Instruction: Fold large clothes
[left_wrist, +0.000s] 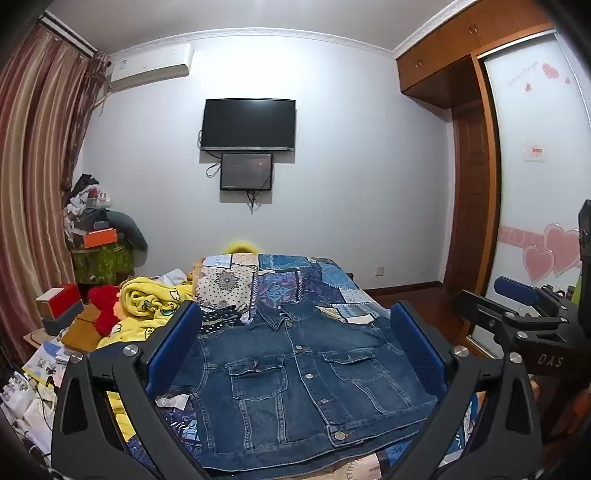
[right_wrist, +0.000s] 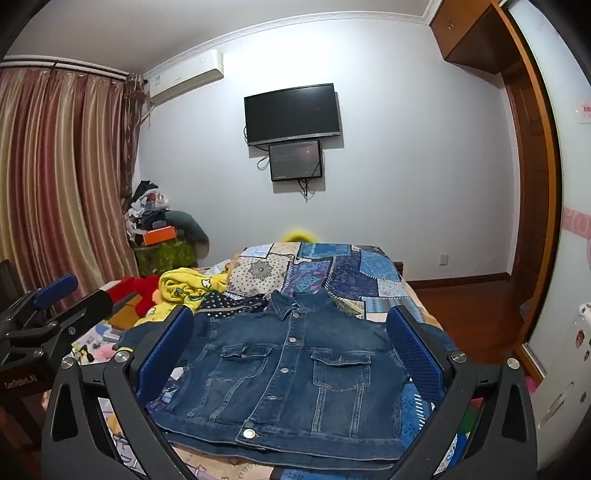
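Observation:
A dark blue denim jacket (left_wrist: 295, 369) (right_wrist: 291, 373) lies flat on the bed, front up and buttoned, with its collar at the far end. One sleeve end (right_wrist: 127, 334) sticks out on its left side. My left gripper (left_wrist: 295, 347) hovers over the jacket's near hem, jaws wide open, blue pads (left_wrist: 173, 347) clear of the cloth. My right gripper (right_wrist: 291, 350) also hangs open above the near hem with nothing gripped. Each gripper shows in the other's view: the right gripper (left_wrist: 506, 301) at the right edge, the left gripper (right_wrist: 70, 297) at the left edge.
A patchwork quilt (left_wrist: 295, 280) (right_wrist: 351, 273) covers the bed. A yellow blanket (left_wrist: 147, 306) (right_wrist: 188, 288) and a red plush (left_wrist: 105, 306) lie left of the jacket. Boxes and papers (left_wrist: 55, 306) crowd the left side. A wardrobe (left_wrist: 535, 166) stands at the right.

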